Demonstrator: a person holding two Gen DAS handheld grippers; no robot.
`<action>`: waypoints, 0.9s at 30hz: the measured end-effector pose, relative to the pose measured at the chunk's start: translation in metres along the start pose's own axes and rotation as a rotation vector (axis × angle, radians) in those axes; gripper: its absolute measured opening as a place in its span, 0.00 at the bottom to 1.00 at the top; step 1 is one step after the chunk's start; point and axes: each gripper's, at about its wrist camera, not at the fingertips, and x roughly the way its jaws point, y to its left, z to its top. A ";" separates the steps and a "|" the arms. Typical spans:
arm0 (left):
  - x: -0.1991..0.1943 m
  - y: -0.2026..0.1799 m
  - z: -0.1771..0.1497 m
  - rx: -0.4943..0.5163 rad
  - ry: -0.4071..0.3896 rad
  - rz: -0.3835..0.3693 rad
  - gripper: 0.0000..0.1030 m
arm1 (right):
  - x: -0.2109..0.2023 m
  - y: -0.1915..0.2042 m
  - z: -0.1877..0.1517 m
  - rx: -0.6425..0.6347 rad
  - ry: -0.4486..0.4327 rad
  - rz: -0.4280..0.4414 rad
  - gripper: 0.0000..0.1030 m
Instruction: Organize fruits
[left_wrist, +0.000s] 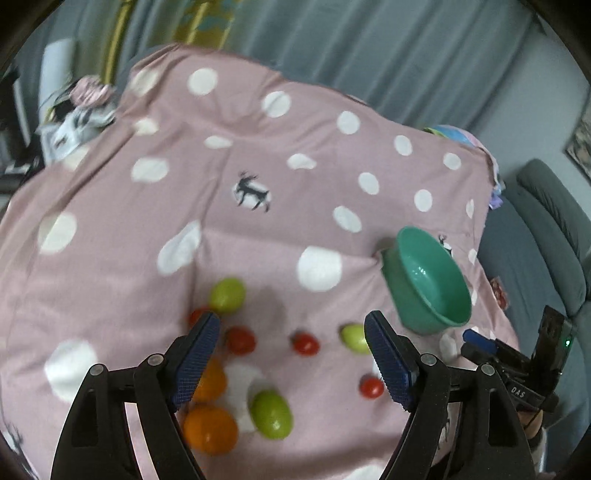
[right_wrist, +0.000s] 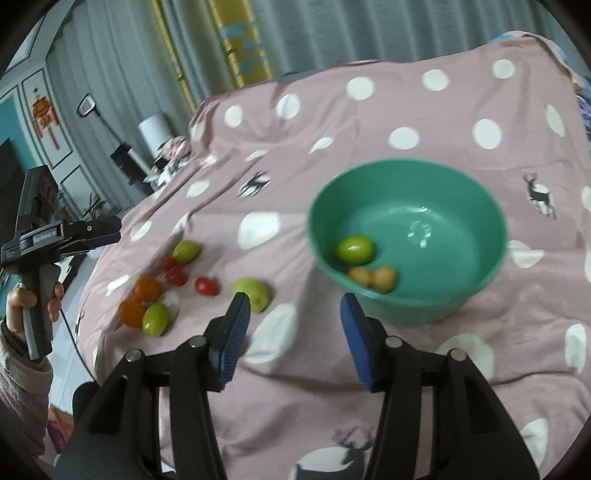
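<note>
Left gripper (left_wrist: 291, 341) gaped wide above cherry tomato (left_wrist: 306, 343); right gripper (right_wrist: 295, 308) wide, empty; green bowl (right_wrist: 406, 236) at one o'clock.

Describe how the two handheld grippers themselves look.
Both the left gripper and right gripper have black plastic linkage arms with silver pivot pins and blue ribbed fingertip pads. The left's grey-black pistol handle carries white lettering and a trailing black cable.

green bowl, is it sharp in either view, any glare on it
Left wrist view: the green bowl is motion-smeared along with the fruit, small highlights on its inner wall. Right wrist view: its rim is blurred too, with a white reflection on the bowl floor; the green fruit inside is fairly sharp.
</note>
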 end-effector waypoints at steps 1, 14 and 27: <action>0.000 0.004 -0.005 -0.016 0.004 0.002 0.78 | 0.002 0.004 -0.001 -0.005 0.008 0.007 0.50; 0.037 -0.025 -0.050 0.153 0.098 0.056 0.78 | 0.044 0.056 -0.029 -0.146 0.153 0.062 0.50; 0.098 -0.048 -0.042 0.250 0.157 0.079 0.77 | 0.088 0.076 -0.024 -0.260 0.233 0.049 0.47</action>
